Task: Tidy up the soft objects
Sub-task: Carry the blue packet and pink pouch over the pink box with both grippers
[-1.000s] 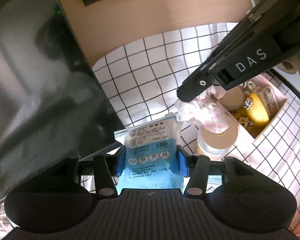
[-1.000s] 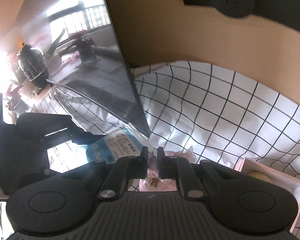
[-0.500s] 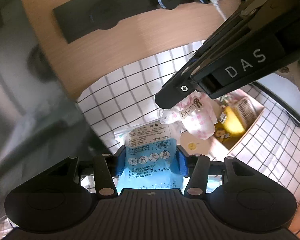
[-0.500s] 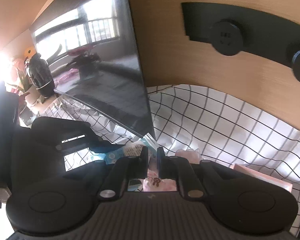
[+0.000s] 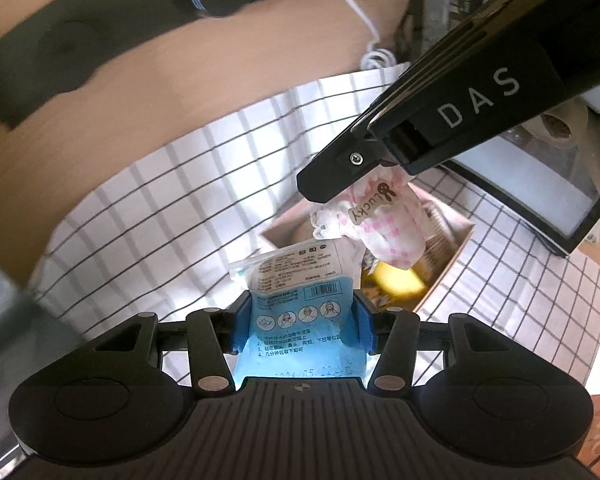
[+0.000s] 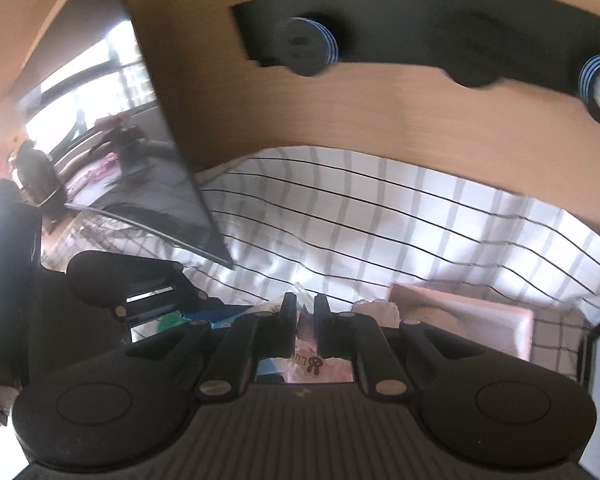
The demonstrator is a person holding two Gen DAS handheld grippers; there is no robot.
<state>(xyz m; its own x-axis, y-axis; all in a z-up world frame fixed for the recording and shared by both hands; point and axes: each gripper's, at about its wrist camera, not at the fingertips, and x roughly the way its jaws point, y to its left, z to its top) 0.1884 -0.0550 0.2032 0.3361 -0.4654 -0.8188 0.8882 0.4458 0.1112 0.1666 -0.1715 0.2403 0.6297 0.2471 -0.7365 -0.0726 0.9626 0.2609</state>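
My left gripper [image 5: 300,320] is shut on a blue and white face-mask packet [image 5: 300,292], held above the checked cloth. My right gripper [image 6: 303,312] is shut on a pink and white checked cloth item with a "Lucky" tag [image 5: 384,220]; in the left wrist view its black finger [image 5: 340,168] reaches in from the upper right. The cloth item hangs over an open cardboard box [image 5: 448,260]. In the right wrist view the cloth item [image 6: 320,368] shows between the fingers, and the pink box [image 6: 472,320] lies just ahead to the right.
A white checked tablecloth [image 5: 180,208] covers the table, with a wooden wall [image 6: 340,112] behind. A dark monitor [image 6: 140,160] stands at the left. The box holds a yellow item [image 5: 396,280]. A second screen [image 5: 540,184] stands at the right.
Both grippers have moved to the right with their loads. The cardboard box is now right under the pink cloth item and ahead of the packet; the monitor has slid out to the left.
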